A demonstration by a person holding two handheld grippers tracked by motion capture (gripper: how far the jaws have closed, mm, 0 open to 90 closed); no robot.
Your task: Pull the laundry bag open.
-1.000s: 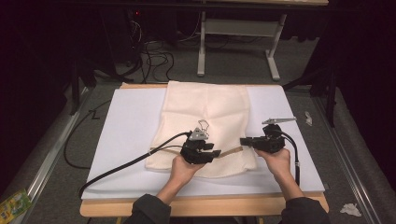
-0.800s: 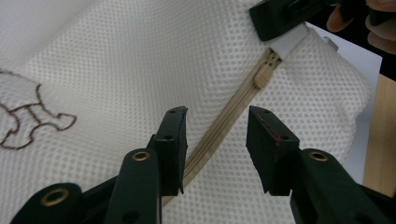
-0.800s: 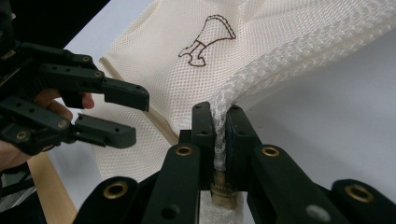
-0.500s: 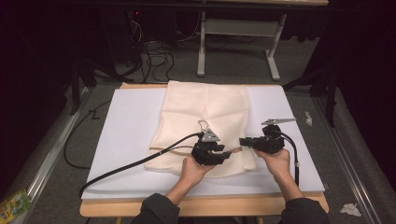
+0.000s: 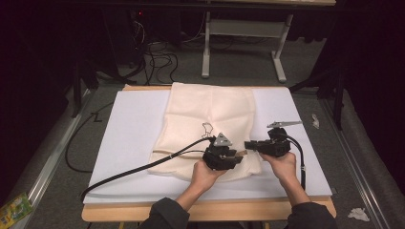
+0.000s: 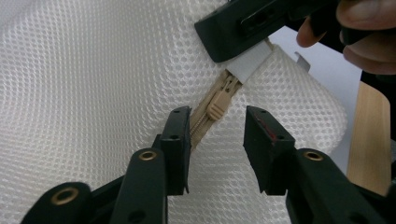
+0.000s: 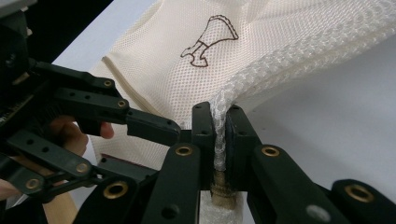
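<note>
From above, my left gripper [image 5: 237, 153] and right gripper [image 5: 252, 145] meet at the near edge of the cream mesh laundry bag [image 5: 210, 124] on the white table [image 5: 129, 138].

Along my left jaws, which have just been closing, they stand half open around the zipper pull [image 6: 218, 103], not yet touching it. They could close on mesh instead and miss the tab.

Along my right jaws, I'm clamped on the bag's zipper end [image 7: 219, 140]; tugging hard could slip it free. The zipper's far end is hidden.
</note>
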